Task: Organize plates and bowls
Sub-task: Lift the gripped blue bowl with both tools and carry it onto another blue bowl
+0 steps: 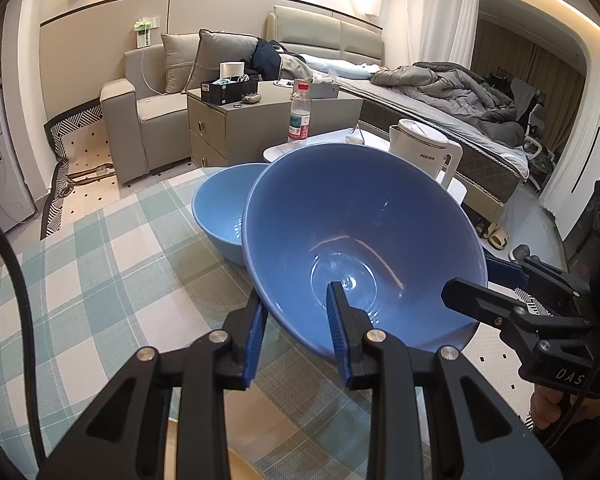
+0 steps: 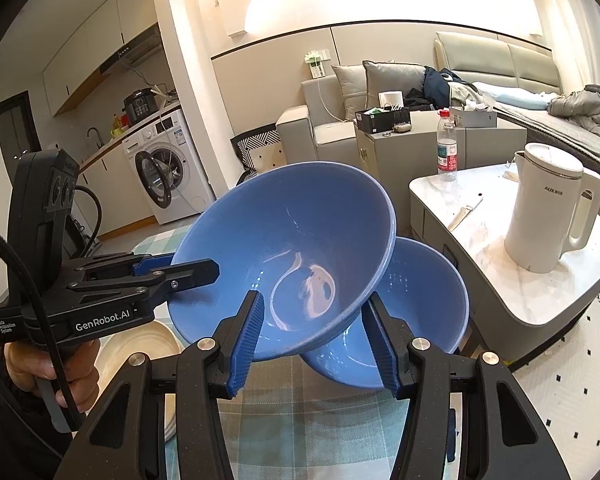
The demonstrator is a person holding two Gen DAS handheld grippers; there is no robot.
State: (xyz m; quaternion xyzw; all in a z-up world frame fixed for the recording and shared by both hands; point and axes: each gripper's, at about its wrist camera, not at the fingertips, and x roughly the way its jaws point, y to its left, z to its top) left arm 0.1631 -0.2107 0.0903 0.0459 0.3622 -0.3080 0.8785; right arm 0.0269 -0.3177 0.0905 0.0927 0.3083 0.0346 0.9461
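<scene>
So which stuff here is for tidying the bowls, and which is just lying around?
For the job:
- tilted blue bowl, pinched at its rim by the left claw and the right claw
- second blue bowl on the checked cloth
- cream plate

Just lying about:
- white kettle
- water bottle
- knife

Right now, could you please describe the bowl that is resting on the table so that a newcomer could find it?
On the checked tablecloth, look beside the tilted blue bowl held by both grippers. The resting blue bowl sits upright behind it, ungripped and partly hidden by the raised one.
</scene>
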